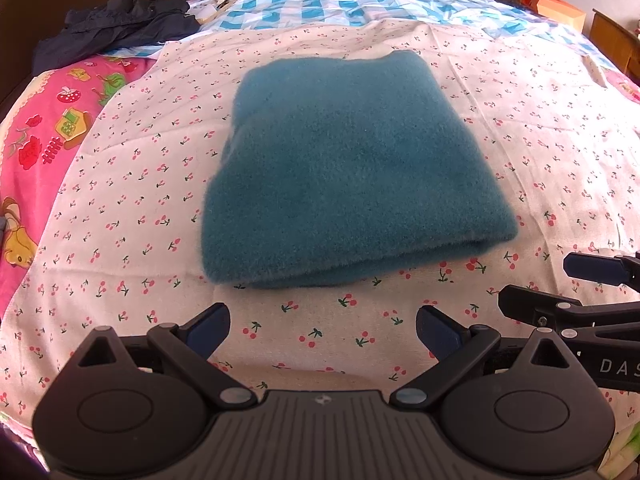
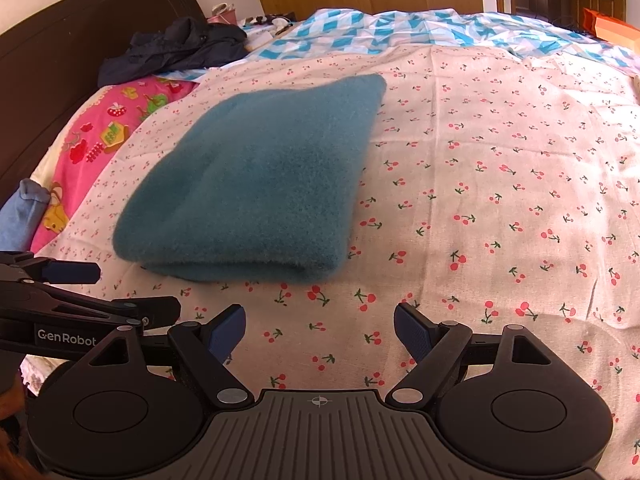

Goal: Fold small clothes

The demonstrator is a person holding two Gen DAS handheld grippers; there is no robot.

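One teal fleece garment (image 1: 344, 168) lies folded into a thick rectangle on the cherry-print sheet (image 1: 520, 152) that covers the bed, its rounded fold facing the near edge of the bed and its far end reaching toward the middle. Two hand-held grippers hover over the near edge, just short of that fold. The left hand-held gripper (image 1: 322, 330) has its jaws spread wide with nothing between them, and the right hand-held gripper (image 2: 320, 328) is likewise spread and empty; neither touches the garment. One pink cartoon-print cloth (image 1: 44, 136) shows along the left edge of the bed, one dark jacket (image 2: 172, 48) lies crumpled at the far left corner by the dark headboard (image 2: 60, 40), and one blue-and-white checked quilt (image 1: 340, 4) covers the far side.
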